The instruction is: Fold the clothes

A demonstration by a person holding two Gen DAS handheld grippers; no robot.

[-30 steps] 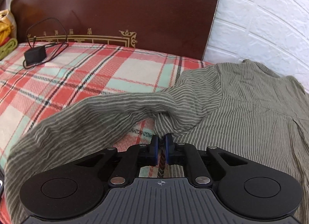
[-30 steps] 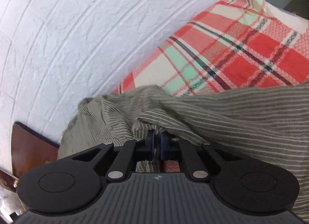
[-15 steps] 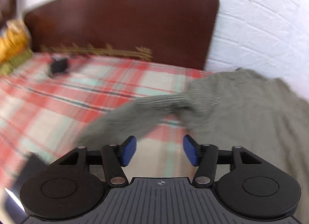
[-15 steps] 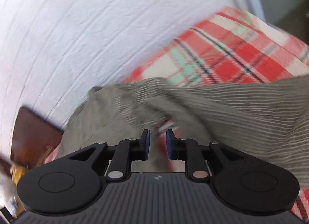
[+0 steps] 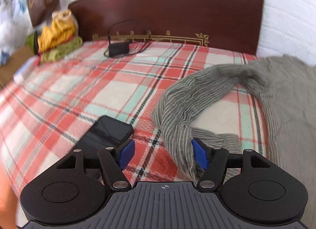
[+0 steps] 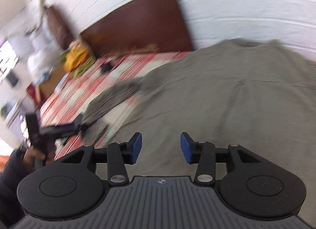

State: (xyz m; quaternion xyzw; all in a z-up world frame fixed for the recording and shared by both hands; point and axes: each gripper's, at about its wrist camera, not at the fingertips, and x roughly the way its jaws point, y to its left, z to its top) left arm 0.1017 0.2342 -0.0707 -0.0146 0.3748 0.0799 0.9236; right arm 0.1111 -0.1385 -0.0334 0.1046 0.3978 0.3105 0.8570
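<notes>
A grey-green striped garment lies on the plaid bed. Its long sleeve [image 5: 189,102] curves from the body [image 5: 292,98] at the right down toward me. My left gripper [image 5: 164,154] is open, low over the blanket, and the sleeve's cuff end lies between its blue pads, against the right pad [image 5: 199,156]. My right gripper [image 6: 159,147] is open just above the garment's spread body [image 6: 227,90], holding nothing. The right wrist view is blurred; it shows the left gripper [image 6: 59,128] at the sleeve end, held by a hand [image 6: 33,154].
A black phone [image 5: 106,134] lies on the plaid blanket [image 5: 79,90] just left of my left gripper. A black charger with cable [image 5: 119,48] sits by the dark wooden headboard [image 5: 167,11]. Yellow and green clothes [image 5: 57,37] are piled at the far left. A white wall runs along the right.
Both grippers let go of the garment and opened. The left one drew back along the sleeve to its cuff end; the right one swung round over the garment's body.
</notes>
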